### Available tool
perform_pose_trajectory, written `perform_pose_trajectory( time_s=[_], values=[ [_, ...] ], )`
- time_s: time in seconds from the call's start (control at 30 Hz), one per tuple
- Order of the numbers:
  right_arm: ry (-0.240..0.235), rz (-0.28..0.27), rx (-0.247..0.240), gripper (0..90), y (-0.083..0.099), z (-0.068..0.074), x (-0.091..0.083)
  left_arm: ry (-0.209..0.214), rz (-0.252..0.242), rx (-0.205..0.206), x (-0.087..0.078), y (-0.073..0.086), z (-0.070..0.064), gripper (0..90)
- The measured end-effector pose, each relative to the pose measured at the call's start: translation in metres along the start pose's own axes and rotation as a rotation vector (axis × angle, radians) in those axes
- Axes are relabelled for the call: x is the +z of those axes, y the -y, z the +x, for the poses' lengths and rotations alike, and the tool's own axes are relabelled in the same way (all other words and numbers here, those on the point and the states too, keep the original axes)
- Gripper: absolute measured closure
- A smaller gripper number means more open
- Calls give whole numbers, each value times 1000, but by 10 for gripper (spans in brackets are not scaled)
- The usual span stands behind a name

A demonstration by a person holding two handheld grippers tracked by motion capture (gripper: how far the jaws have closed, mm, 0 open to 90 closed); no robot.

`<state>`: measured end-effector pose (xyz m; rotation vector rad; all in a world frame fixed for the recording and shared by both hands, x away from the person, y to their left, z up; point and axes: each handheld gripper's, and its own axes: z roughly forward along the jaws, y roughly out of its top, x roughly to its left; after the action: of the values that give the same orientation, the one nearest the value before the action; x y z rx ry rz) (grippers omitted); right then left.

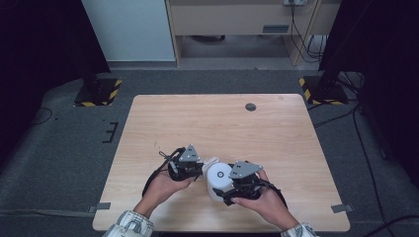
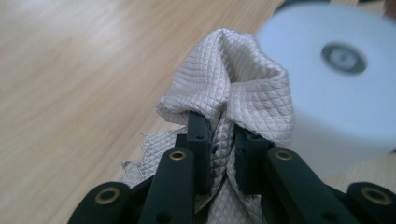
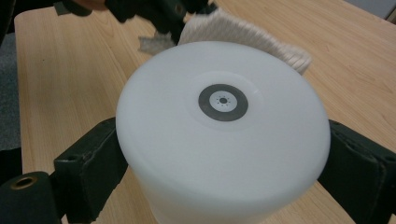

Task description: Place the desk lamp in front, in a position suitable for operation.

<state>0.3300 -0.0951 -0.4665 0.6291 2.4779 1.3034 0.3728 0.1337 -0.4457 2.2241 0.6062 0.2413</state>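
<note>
The fingers [image 2: 200, 140] of the left gripper [image 1: 187, 167] are pressed together on a bunch of beige quilted cloth [image 2: 233, 93]; the fabric rises above them in a folded peak and hangs loose below. Just to the right of these fingers, the cloth touches the side of a white round container [image 2: 336, 88].

The fingers [image 3: 88, 168] of the right gripper [image 1: 244, 180] are spread around this white round container [image 3: 219, 135] and hold it from both sides, with its flat end and grey ring mark turned toward the camera. Beyond the container, the cloth [image 3: 247, 32] lies against its far edge.

In the high view the container [image 1: 217, 178] sits between the two grippers, near the front edge of the tabletop [image 1: 212, 118], tilted in the grip.

I judge that the wiping is in its middle: both things are already grasped and brought in contact, so the pick-up is done. What remains is to rub the cloth over the surface and to put both things down.
</note>
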Motion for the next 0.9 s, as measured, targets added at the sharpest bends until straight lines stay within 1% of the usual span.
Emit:
perform_pose_trajectory(
  time_s=[0.1,0.17,0.3,0.33,0.4,0.5,0.57,0.6,0.7,0.77,0.83,0.9],
  values=[
    [-1,2,-1,89,0,0,0,3,-4,6,3,-4,2,777],
    [-1,2,-1,89,0,0,0,8,13,-1,11,-3,4,777],
    [-4,1,-2,89,0,-1,0,14,61,-16,28,9,5,778],
    [-4,0,-3,89,0,-1,0,14,73,-19,31,15,4,778],
    [-5,1,-3,89,0,-1,0,16,83,-28,33,23,4,778],
    [-6,0,-3,89,0,-1,0,19,81,-31,29,29,1,777],
    [-5,1,-3,89,0,-1,0,19,71,-19,21,28,-1,778],
    [-6,1,-2,89,0,-1,0,19,58,-21,17,27,-2,777],
    [-5,0,-1,89,0,-1,0,14,18,-13,4,20,-4,777],
    [-4,1,-1,89,0,-1,0,7,1,-3,-3,13,-4,777],
    [-3,3,-1,89,0,-1,0,3,-9,0,-5,8,-4,777],
    [-3,4,-1,89,-1,-1,0,0,-9,-1,-4,4,-2,777]
  ],
)
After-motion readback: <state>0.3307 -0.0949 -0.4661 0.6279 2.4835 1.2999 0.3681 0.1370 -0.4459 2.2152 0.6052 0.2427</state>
